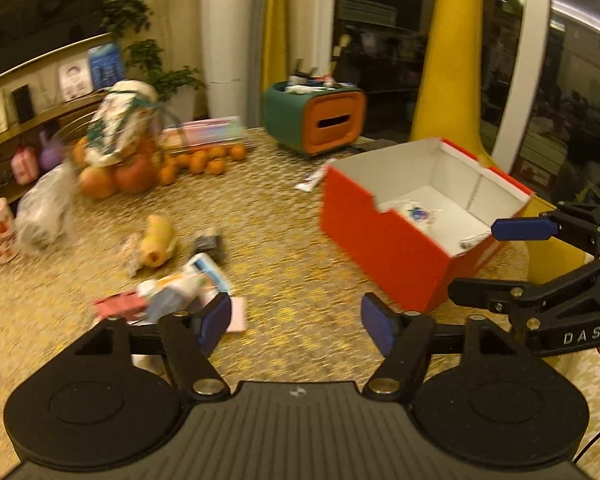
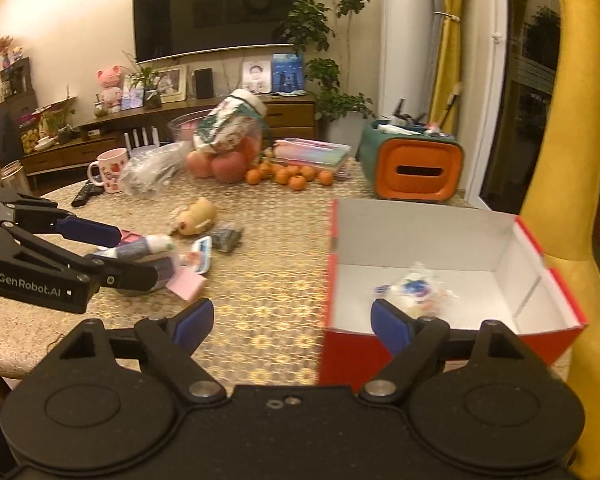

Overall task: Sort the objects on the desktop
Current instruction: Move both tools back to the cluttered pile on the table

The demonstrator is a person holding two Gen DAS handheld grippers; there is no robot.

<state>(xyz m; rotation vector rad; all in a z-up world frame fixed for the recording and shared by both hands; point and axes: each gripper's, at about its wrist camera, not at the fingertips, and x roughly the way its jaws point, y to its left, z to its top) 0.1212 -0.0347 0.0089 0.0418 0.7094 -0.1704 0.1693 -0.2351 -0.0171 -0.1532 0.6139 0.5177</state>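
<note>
An open red box (image 1: 384,240) with a white inside stands on the right of the table; it also shows in the right wrist view (image 2: 540,276). A clear wrapped packet (image 2: 418,286) lies inside it. Loose items lie left of the box: a white tube (image 2: 146,246), a pink card (image 2: 186,284), a blue-and-white pack (image 2: 200,254), a dark packet (image 2: 226,238) and a yellow plush toy (image 2: 194,216). My left gripper (image 1: 294,320) is open and empty, just right of the pile. My right gripper (image 2: 292,322) is open and empty at the box's near left corner.
Apples and small oranges (image 2: 288,176) sit around a glass bowl at the back. A green-and-orange organiser (image 2: 414,166) stands at the back right, a pink mug (image 2: 108,174) and a remote at the back left. A yellow chair back (image 2: 560,160) rises on the right.
</note>
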